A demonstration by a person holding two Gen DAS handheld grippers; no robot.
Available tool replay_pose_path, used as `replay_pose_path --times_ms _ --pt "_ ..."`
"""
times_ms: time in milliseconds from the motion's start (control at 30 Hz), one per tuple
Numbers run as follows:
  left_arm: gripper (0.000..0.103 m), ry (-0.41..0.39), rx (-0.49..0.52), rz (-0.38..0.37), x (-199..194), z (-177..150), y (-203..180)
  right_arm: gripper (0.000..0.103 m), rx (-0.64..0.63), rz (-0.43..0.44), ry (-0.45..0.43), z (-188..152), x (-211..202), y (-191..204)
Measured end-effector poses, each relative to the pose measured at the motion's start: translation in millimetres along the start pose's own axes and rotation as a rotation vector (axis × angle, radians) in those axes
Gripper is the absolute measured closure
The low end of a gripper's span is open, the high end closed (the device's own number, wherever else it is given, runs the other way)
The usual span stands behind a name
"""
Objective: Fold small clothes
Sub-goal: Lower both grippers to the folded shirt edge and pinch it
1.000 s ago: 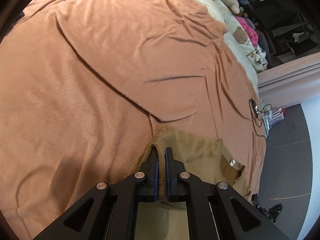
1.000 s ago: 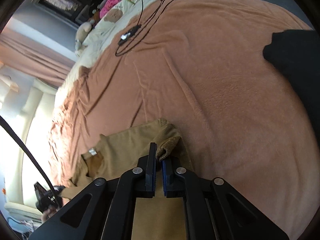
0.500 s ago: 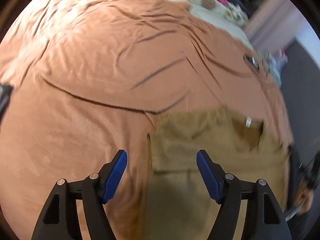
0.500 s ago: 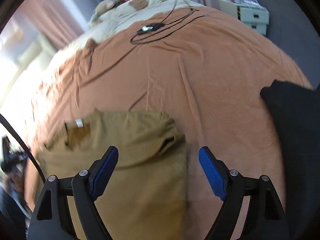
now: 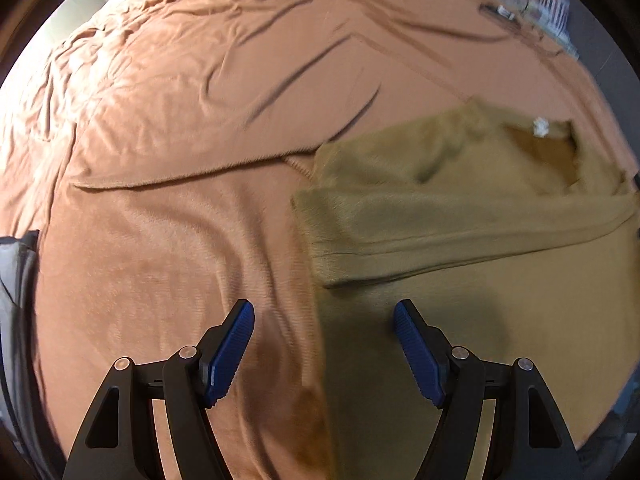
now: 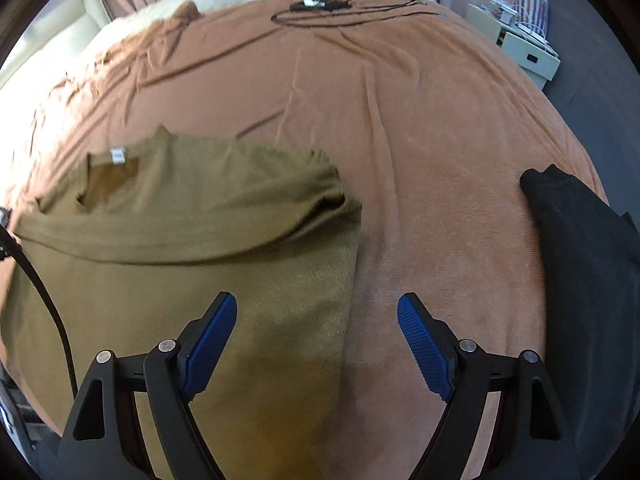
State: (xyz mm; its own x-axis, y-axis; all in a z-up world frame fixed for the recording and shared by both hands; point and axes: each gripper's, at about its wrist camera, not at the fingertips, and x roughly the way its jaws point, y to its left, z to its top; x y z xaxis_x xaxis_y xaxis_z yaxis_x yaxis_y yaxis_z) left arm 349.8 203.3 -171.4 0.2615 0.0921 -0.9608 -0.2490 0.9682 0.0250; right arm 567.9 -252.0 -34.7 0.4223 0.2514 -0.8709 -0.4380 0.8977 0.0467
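An olive-brown T-shirt lies flat on the orange-brown blanket, its lower part folded up over the chest, neck label showing at the far end. My left gripper hangs open over the shirt's left edge, nothing between its blue pads. In the right wrist view the same T-shirt fills the left half. My right gripper stands open above the shirt's right edge, its left finger over cloth and its right finger over the blanket.
A black garment lies on the blanket at the right. A grey cloth sits at the left edge. A black cable with a small device lies at the bed's far end. Pale drawers stand beside the bed.
Both grippers were shut on the shirt's hem a second ago. They have let go, opened wide, rolled and drawn back, leaving the folded shirt lying on the blanket.
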Motion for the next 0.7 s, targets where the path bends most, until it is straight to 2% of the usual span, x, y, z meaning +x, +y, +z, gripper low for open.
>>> replay_pose_path --times_ms 67,133,300,533,567,600,700 --pt "0.029 0.01 -0.007 -0.001 9.6 5.4 2.5 0.021 -0.017 -0.036 0.016 4.4 11.0 3.7" --pt "0.025 0.006 -0.011 0.007 15.2 12.7 4.5 0.021 -0.018 -0.063 0.024 10.1 21.0 5.0" --pt "0.024 -0.031 0.004 0.039 21.5 37.4 3.7 0.021 0.001 -0.063 0.007 30.6 37.4 3.1" --pt "0.025 -0.144 -0.078 0.079 13.4 74.0 21.3 0.021 0.068 -0.095 -0.069 57.4 46.6 -6.5" --pt "0.026 -0.161 -0.089 0.073 9.3 78.2 22.9 0.023 0.075 -0.096 -0.085 58.9 45.4 -6.7" --pt "0.027 -0.182 -0.103 0.058 4.5 80.8 25.9 0.03 0.085 -0.092 -0.107 60.8 44.2 -7.3" --pt "0.028 -0.22 -0.119 0.006 -9.0 78.1 30.3 0.036 0.106 -0.044 -0.131 58.6 40.4 -9.5"
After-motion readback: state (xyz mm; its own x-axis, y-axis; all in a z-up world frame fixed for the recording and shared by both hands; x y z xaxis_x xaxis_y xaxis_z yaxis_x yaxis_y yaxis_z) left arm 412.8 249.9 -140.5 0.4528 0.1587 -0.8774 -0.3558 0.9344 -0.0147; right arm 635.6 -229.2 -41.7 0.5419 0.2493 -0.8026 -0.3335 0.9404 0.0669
